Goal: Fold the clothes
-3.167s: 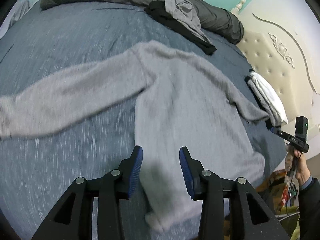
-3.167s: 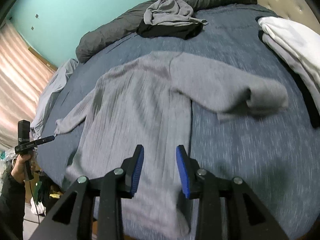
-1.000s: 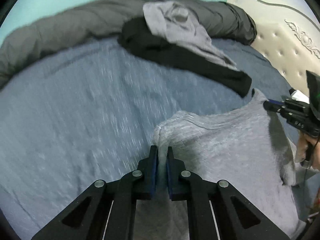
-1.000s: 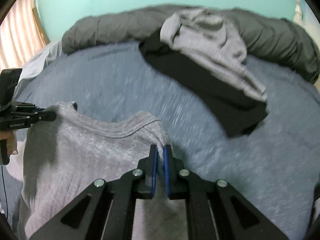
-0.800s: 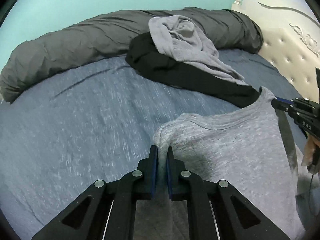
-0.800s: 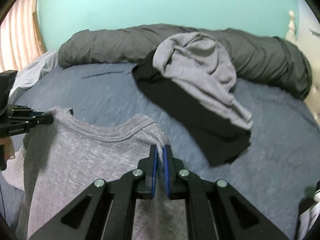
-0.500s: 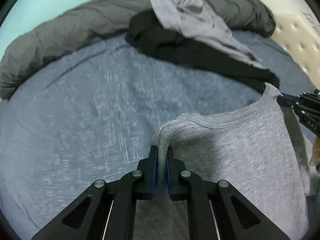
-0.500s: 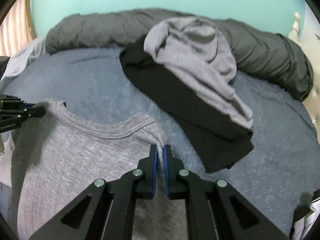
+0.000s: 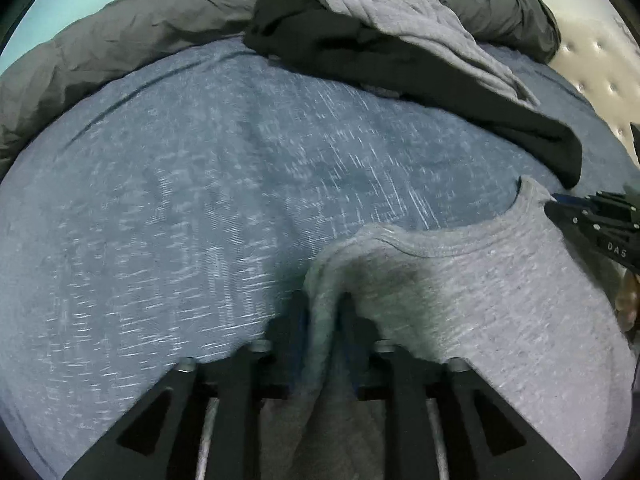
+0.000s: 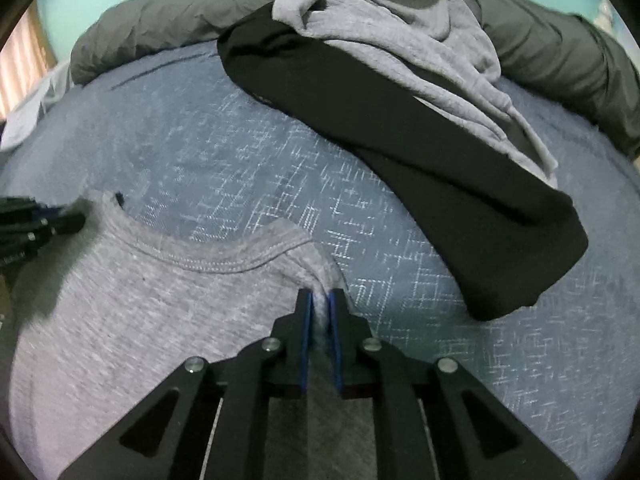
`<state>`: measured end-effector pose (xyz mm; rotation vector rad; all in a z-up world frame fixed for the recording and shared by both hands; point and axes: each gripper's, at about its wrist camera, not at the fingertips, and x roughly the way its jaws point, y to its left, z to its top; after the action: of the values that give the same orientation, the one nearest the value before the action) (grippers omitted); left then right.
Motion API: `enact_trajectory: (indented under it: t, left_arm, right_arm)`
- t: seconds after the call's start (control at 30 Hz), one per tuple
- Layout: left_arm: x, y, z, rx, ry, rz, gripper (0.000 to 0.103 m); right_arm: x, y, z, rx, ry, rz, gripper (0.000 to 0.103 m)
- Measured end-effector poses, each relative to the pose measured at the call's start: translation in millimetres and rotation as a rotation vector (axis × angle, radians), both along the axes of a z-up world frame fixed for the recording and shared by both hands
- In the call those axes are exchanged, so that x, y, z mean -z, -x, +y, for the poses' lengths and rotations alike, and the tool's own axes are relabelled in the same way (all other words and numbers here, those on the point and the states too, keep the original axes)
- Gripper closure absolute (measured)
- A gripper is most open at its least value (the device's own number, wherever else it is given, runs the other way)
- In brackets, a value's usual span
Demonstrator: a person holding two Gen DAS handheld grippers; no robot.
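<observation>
A grey sweater (image 9: 500, 300) lies on the blue bedcover (image 9: 180, 200), neckline toward the far side. My left gripper (image 9: 323, 314) is at its left shoulder. Its jaws are opening, and a ridge of the grey fabric stands loosely between the blurred fingers. In the right wrist view my right gripper (image 10: 319, 310) is at the other shoulder of the sweater (image 10: 140, 312). Its jaws are opening too, but the blue pads still pinch a thin fold of cloth. Each gripper shows at the edge of the other's view: the right gripper (image 9: 592, 220) and the left gripper (image 10: 40, 220).
A black garment (image 10: 400, 120) with a crumpled grey garment (image 10: 400, 28) on top lies just beyond the sweater. A rolled dark grey duvet (image 9: 120, 40) runs along the far edge of the bed. A tufted headboard (image 9: 592, 52) stands at the right.
Both grippers have come down and forward with the sweater's shoulders, laying it on the bed. The left jaws have spread apart off the fabric. The right jaws have widened slightly.
</observation>
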<state>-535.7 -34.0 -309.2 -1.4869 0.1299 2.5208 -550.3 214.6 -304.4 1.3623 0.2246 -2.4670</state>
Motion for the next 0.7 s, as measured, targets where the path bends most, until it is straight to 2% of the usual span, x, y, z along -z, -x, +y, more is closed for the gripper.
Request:
enact_trajectory:
  t: [0.03, 0.1, 0.2, 0.3, 0.47, 0.57, 0.7]
  left_arm:
    - [-6.8, -2.4, -4.6, -0.010, -0.027, 0.007, 0.063]
    - [-23.7, -12.7, -20.0, -0.041, -0.113, 0.009, 0.062]
    - [-44.3, -42.8, -44.3, -0.092, -0.218, 0.026, 0.058]
    - [-56.3, -80.5, -62.7, -0.119, -0.265, 0.038, 0.058]
    - [-56.6, -140.2, -87.3, -0.115, -0.244, 0.034, 0.058]
    - [-52.6, -168.2, -107.7, -0.135, -0.243, 0.018, 0.058]
    - [-46.8, -203.1, -138.3, -0.180, -0.249, -0.004, 0.053]
  right_arm:
    - [-3.5, 0.3, 3.4, 0.008, 0.014, -0.006, 0.084]
    - [-15.3, -5.6, 9.8, 0.033, 0.023, 0.014, 0.075]
    - [-39.4, -30.4, 29.8, 0.083, 0.083, 0.066, 0.074]
    - [-56.3, -59.0, 53.7, 0.142, 0.191, 0.089, 0.074]
    - [-66.4, -130.6, 72.7, 0.149, 0.330, 0.104, 0.074]
    - [-67.4, -174.0, 70.5, 0.125, 0.377, 0.100, 0.073]
    - [-66.7, -227.9, 70.2, 0.117, 0.457, 0.085, 0.064]
